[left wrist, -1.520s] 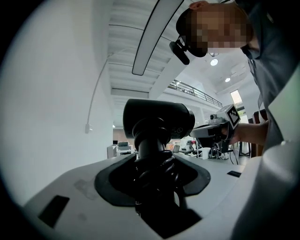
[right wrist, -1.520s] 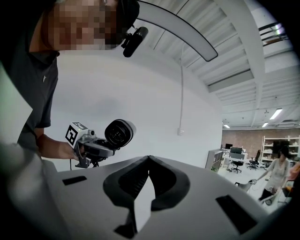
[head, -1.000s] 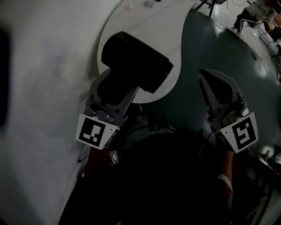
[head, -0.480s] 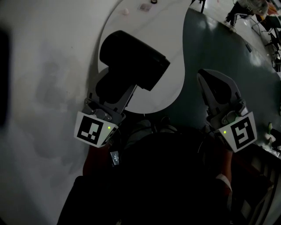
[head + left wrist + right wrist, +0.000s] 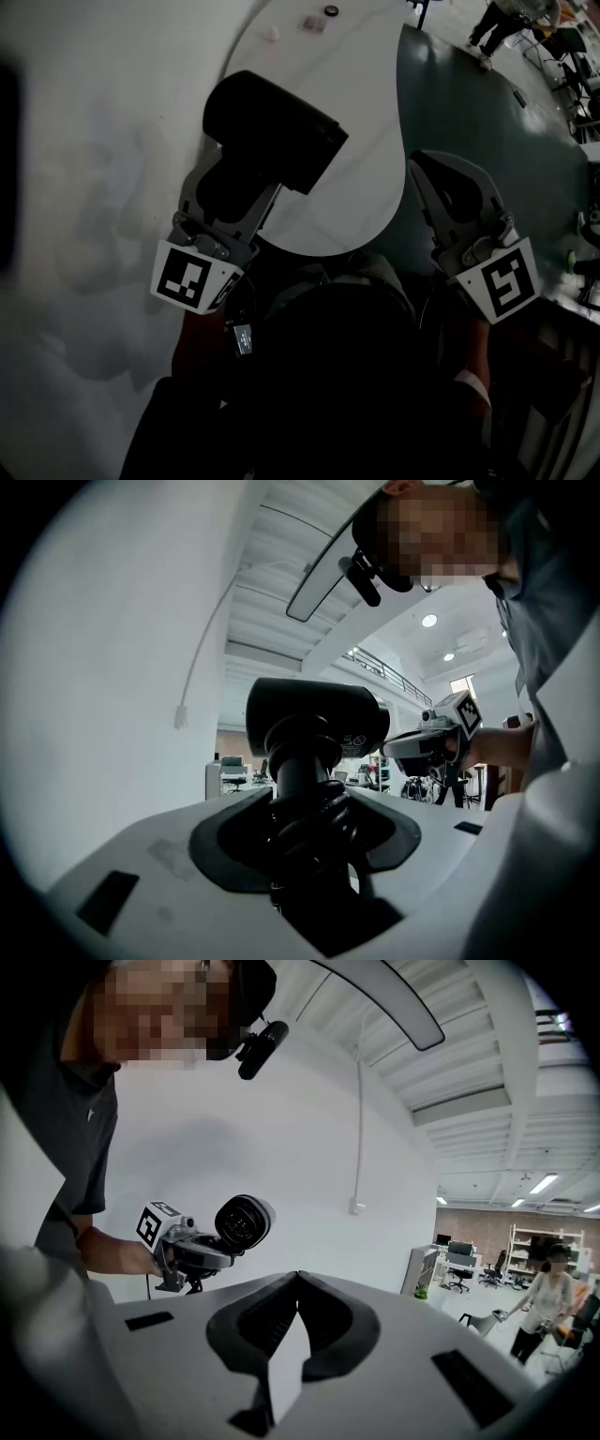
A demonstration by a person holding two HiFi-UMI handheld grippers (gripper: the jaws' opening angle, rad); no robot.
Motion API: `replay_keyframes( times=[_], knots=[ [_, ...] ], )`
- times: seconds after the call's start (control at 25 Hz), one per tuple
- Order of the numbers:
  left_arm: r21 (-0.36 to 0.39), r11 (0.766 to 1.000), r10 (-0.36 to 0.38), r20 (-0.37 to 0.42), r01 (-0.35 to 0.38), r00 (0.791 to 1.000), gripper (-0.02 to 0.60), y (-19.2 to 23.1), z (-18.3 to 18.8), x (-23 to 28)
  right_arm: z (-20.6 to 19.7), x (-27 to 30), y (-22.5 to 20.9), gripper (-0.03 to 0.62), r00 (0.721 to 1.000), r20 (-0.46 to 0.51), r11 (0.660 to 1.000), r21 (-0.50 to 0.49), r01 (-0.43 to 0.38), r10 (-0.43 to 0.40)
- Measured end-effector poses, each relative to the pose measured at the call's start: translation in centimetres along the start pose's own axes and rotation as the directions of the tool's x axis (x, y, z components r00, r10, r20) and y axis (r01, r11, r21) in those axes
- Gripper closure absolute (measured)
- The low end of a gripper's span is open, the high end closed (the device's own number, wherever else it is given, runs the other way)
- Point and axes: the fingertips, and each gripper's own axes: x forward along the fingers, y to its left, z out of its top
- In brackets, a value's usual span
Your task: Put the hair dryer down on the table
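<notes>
Over the near left edge of the desk (image 5: 361, 103), hair dryer (image 5: 272, 131) held off the surface, left tongs (image 5: 234, 187) clenched on its cord-wrapped handle. Likely rigid smooth plastic, head-heavy; best gripped on the handle. Right tongs (image 5: 424, 169) pressed together, empty, off the desk's near right edge. Desk white, smooth, rounded; dark floor (image 5: 487, 122) beyond

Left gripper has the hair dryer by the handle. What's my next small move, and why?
Probably lower the left gripper toward the table, without opening yet. The hair dryer seems to hang above the table's near left part, where the white top looks bare. The right gripper is shut, empty and off to the side, so nothing appears in the way.
</notes>
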Motion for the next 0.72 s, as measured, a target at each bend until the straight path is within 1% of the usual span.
replay_keyframes(
  times=[0.2, 0.4, 0.6, 0.72],
  knots=[
    [-0.009, 1.0, 0.02, -0.018, -0.02, 1.0, 0.364, 0.5, 0.4, -0.6, 0.6, 0.3, -0.2, 0.586, 1.0, -0.005, 1.0, 0.013, -0.01, 0.01],
    [0.005, 0.999, 0.05, -0.042, -0.05, 0.998, 0.364, 0.9, -0.4, 0.9, -0.4, 1.7, -1.8, 0.586, 0.999, 0.014, 0.998, 0.027, -0.048, 0.047],
    [0.001, 0.996, 0.085, -0.04, -0.085, 0.996, 0.364, 0.1, 0.5, 2.4, -0.3, 1.4, -3.6, 0.586, 0.996, 0.019, 0.996, 0.039, -0.086, 0.085],
    [-0.014, 0.995, 0.099, -0.08, -0.1, 0.992, 0.364, 0.0, -0.4, 3.4, -1.0, 1.4, -4.6, 0.586, 0.995, 0.009, 0.994, 0.054, -0.1, 0.099]
  ],
)
